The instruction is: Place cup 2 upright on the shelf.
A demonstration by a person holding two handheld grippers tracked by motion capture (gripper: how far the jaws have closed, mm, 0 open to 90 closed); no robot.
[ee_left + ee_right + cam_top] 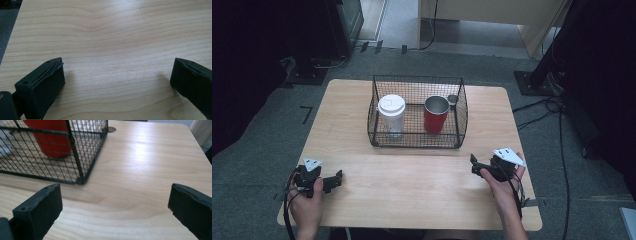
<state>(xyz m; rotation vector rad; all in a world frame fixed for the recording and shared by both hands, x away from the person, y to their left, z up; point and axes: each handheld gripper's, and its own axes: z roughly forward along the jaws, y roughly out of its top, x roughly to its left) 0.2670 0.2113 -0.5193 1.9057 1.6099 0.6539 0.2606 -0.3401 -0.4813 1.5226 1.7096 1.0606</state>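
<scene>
While both tools [339, 176] [473, 161] sit spread, the red cup [435, 115] stands upright inside the wire basket [414, 141].

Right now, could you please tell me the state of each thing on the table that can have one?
Left claw: open, empty, low over the table.
Right claw: open, empty, facing the basket.
Wire basket: upright, open at the top.
Red cup: upright in the basket, no lid.
Clear cup: upright in the basket, white lid on.
</scene>
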